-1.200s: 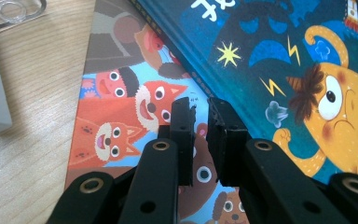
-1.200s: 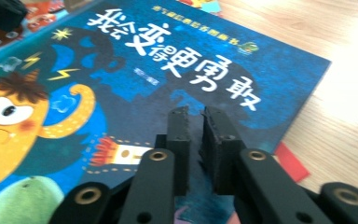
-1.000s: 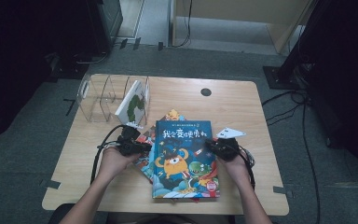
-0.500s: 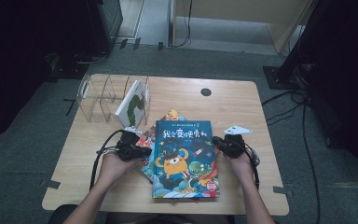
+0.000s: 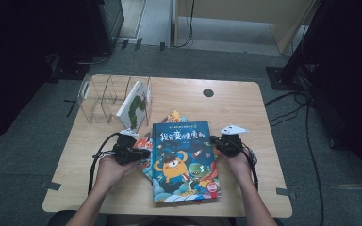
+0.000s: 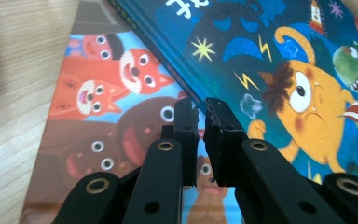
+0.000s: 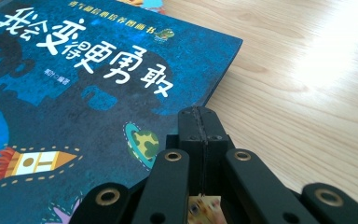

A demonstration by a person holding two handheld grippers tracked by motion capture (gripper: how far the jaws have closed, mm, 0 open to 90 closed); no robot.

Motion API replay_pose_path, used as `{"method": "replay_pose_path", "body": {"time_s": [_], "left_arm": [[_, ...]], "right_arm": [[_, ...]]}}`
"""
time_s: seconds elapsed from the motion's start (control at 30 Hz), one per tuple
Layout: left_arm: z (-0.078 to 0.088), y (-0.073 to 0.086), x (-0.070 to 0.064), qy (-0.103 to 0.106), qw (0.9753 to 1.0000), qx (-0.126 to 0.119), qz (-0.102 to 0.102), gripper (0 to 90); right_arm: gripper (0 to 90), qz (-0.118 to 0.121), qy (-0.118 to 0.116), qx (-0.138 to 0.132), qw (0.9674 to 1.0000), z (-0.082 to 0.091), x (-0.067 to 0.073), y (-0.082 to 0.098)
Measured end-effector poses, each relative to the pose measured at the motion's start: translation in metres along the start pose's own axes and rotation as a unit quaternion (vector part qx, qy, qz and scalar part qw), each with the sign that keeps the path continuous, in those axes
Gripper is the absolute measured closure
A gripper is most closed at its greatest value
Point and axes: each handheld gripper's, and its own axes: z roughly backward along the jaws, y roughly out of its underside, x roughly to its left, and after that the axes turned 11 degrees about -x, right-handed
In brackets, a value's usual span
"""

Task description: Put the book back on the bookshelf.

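- Lying flat near the table's (image 5: pixel 245 101) front edge, the blue book (image 5: pixel 184 162) tops a small stack, with a fox book (image 6: pixel 98 121) poking out beneath its left side.
- Slipping is the likely risk: if either gripper pushes at the cover instead of getting under its edge, the blue book could skate over the glossy fox book and twist out of line.
- A push from one side alone could nudge the stack towards the front edge.
- The left gripper (image 5: pixel 143 153) sits at the blue book's left edge, jaws pinched almost together with a thin gap, nothing between them; the tips hover where the spine meets the fox book.
- The right gripper (image 5: pixel 215 142) sits at the right edge, jaws clenched tight on nothing, tips over the cover's rim.
- A clear rack (image 5: pixel 108 96) holding a white book (image 5: pixel 134 106) stands behind, well apart.
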Motion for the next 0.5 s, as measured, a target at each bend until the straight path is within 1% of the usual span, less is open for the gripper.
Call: {"method": "replay_pose_path", "body": {"time_s": [0.17, 0.27, 0.37, 0.43, 0.5], "left_arm": [[0.003, 0.005, 0.0, -0.002, 1.0, 0.003, 0.003, 83.8], [0.005, 0.008, -0.001, -0.004, 1.0, 0.003, 0.001, 83.8], [0.009, 0.012, -0.003, -0.006, 1.0, 0.001, 0.005, 83.8], [0.011, 0.015, -0.004, -0.009, 1.0, 0.003, 0.003, 83.8], [0.012, 0.018, -0.007, -0.007, 1.0, 0.006, 0.003, 83.9]], "right_arm": [[90.0, 0.007, -0.007, -0.009, 0.9999, -0.007, 0.004, -0.001], [90.0, 0.003, -0.01, 0.002, 0.9999, -0.011, 0.005, -0.006], [90.0, 0.007, -0.012, -0.001, 0.9999, -0.014, 0.006, -0.007], [90.0, 0.005, -0.014, 0.0, 0.9999, -0.016, 0.007, -0.008], [89.9, 0.009, -0.017, -0.002, 0.9998, -0.018, 0.008, -0.009]]}}
